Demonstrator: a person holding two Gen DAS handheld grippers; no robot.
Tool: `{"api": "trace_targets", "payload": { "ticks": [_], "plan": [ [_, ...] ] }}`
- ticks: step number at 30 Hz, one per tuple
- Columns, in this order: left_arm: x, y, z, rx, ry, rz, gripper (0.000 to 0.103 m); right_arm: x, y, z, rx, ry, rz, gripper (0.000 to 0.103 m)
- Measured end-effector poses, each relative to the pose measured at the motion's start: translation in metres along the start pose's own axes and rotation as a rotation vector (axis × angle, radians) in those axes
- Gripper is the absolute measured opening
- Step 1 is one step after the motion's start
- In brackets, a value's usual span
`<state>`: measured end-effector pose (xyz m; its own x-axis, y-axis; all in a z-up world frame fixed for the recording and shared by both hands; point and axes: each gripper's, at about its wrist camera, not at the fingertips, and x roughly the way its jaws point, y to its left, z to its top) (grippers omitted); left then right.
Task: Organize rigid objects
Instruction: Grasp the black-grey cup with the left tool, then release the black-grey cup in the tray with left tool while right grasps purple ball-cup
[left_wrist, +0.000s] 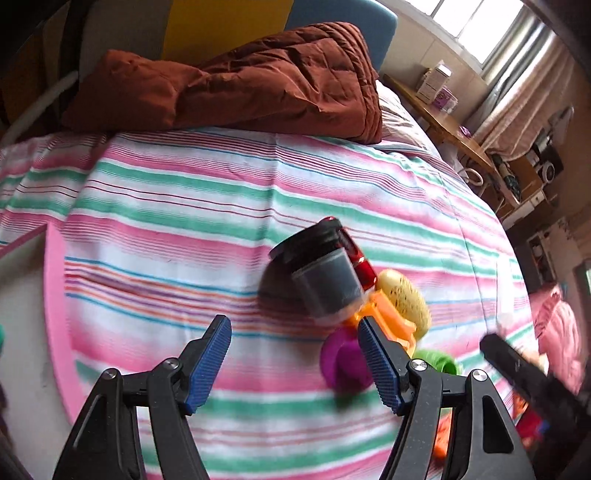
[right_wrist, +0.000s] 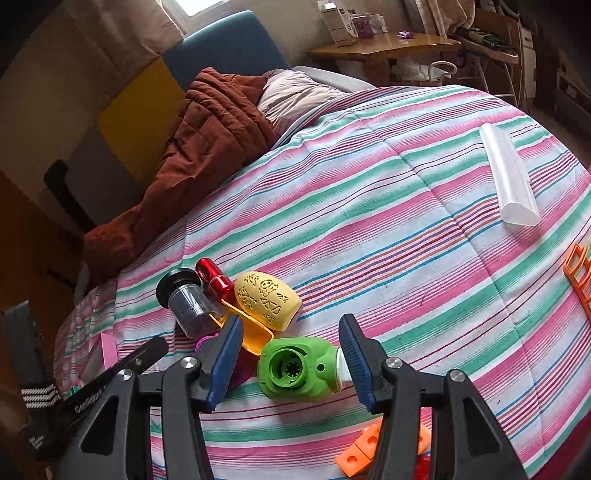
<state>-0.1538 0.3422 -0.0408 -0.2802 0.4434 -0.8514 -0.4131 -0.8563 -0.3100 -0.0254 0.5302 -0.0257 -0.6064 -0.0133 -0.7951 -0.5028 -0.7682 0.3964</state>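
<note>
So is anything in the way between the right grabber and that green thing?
Nothing visible. The green piece lies on the striped blanket between the right gripper's open fingers, apart from the left one and right up against the other. The yellow scoop sits just behind it.

Purple piece (right_wrist: 202, 341) mostly behind right tongs (right_wrist: 291, 356); orange rack (right_wrist: 580, 275) edge-cropped.

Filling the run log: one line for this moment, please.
left gripper: open, empty | right gripper: open around green piece | cluster on striped blanket
</note>
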Motion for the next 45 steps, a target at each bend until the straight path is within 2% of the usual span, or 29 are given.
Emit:
{"api": "trace_targets", "payload": {
  "ticks": [5, 8, 9, 11, 12, 15, 22, 25, 32, 36, 40, 41, 42, 44, 45],
  "plan": [
    [0.023, -0.009, 0.019, -0.039, -0.005, -0.014, 0.074, 0.001, -0.002, 0.001, 0.014, 0.003, 0.012, 0.055],
    [0.038, -0.009, 0.027, -0.054, -0.003, 0.002, 0.074, 0.001, 0.000, 0.000, 0.013, 0.007, 0.019, 0.055],
    [0.044, -0.006, 0.028, -0.063, 0.003, -0.007, 0.071, 0.002, 0.000, 0.000, 0.013, 0.008, 0.019, 0.055],
    [0.050, -0.001, 0.028, -0.064, 0.004, -0.001, 0.055, 0.002, 0.000, -0.001, 0.013, 0.008, 0.014, 0.055],
    [0.049, 0.000, 0.027, -0.045, -0.008, 0.016, 0.045, 0.002, 0.000, -0.001, 0.016, 0.008, 0.011, 0.055],
    [0.042, 0.008, 0.019, -0.038, 0.004, -0.023, 0.044, 0.000, -0.005, 0.000, 0.044, 0.000, 0.012, 0.055],
    [0.004, 0.026, -0.018, 0.042, -0.021, 0.035, 0.044, 0.003, -0.005, 0.000, 0.035, 0.010, 0.016, 0.055],
    [-0.016, 0.032, -0.037, 0.066, -0.040, 0.048, 0.044, 0.008, 0.007, -0.004, -0.021, 0.038, 0.045, 0.054],
    [-0.067, 0.035, -0.074, 0.124, -0.112, 0.037, 0.044, 0.020, 0.055, -0.024, -0.257, 0.092, 0.074, 0.051],
    [-0.088, 0.044, -0.088, 0.117, -0.127, 0.020, 0.044, 0.027, 0.083, -0.034, -0.386, 0.101, 0.047, 0.051],
    [-0.107, 0.059, -0.100, 0.094, -0.143, 0.016, 0.044, 0.046, 0.097, -0.033, -0.451, 0.113, -0.020, 0.051],
    [-0.113, 0.064, -0.103, 0.083, -0.148, 0.018, 0.044, 0.052, 0.099, -0.033, -0.463, 0.124, -0.025, 0.049],
    [-0.117, 0.069, -0.106, 0.074, -0.153, 0.021, 0.044, 0.058, 0.102, -0.035, -0.485, 0.136, -0.032, 0.040],
    [-0.126, 0.081, -0.111, 0.052, -0.162, 0.031, 0.044, 0.068, 0.108, -0.041, -0.540, 0.157, -0.062, 0.031],
    [-0.131, 0.087, -0.115, 0.041, -0.165, 0.035, 0.044, 0.072, 0.110, -0.045, -0.565, 0.169, -0.067, 0.031]
  ]
}}
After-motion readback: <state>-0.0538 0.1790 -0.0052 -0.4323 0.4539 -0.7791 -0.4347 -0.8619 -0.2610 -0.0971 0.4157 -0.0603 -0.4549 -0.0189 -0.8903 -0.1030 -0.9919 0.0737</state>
